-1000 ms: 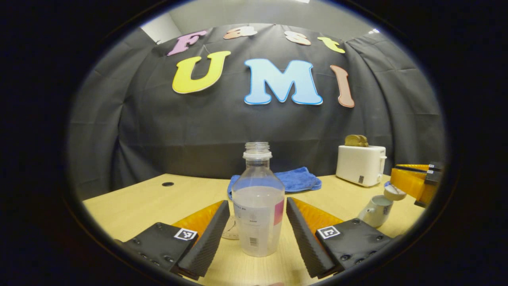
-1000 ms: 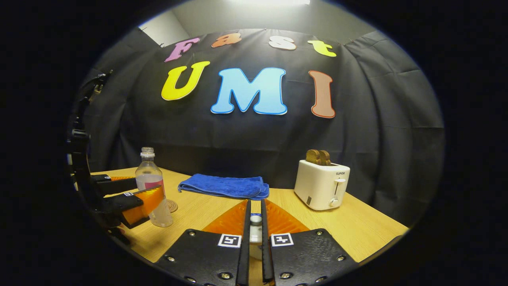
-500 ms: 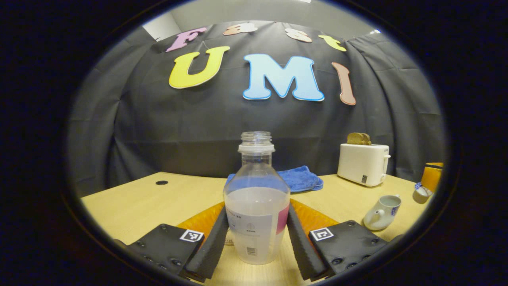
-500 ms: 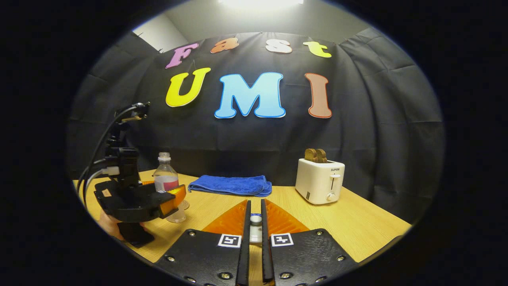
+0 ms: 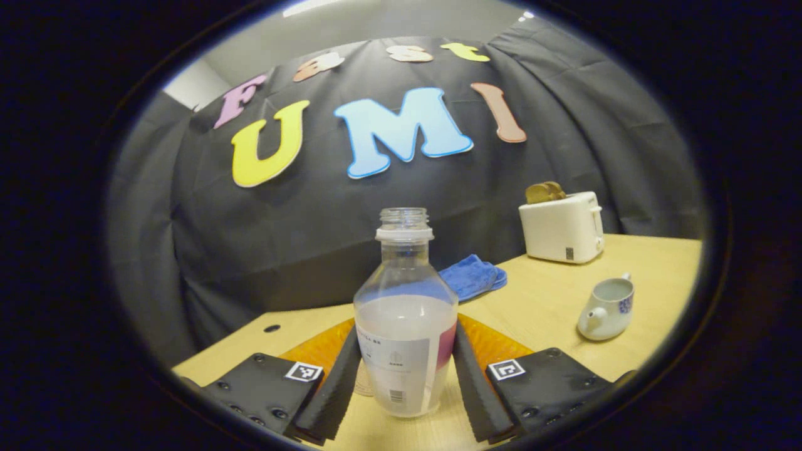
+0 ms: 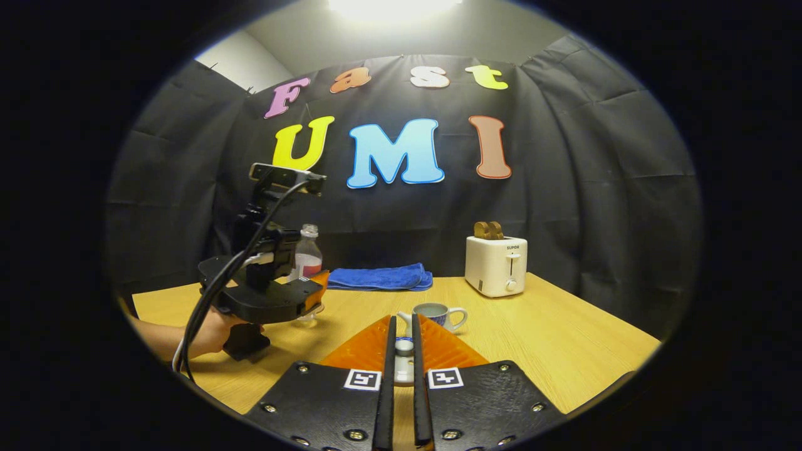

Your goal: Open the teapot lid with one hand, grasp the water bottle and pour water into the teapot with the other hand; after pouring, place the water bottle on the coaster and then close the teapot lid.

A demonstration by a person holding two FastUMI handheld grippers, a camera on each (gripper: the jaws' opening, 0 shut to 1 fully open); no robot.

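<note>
An uncapped clear water bottle, about half full, stands between the fingers of my left gripper, which is shut on its body. The left gripper view is tilted, and a round coaster peeks out behind the bottle's left side. A white teapot sits open on the table to the right. My right gripper is shut on the small white teapot lid, held back from the teapot. The right gripper view also shows the left gripper, the bottle and a hand.
A white toaster with bread stands at the back right of the wooden table. A folded blue cloth lies near the back wall. A small dark hole marks the tabletop at left.
My left gripper's fingers have closed on the bottle, and its view has tilted. The right gripper has drawn back with the lid, so the open teapot now shows ahead of it.
</note>
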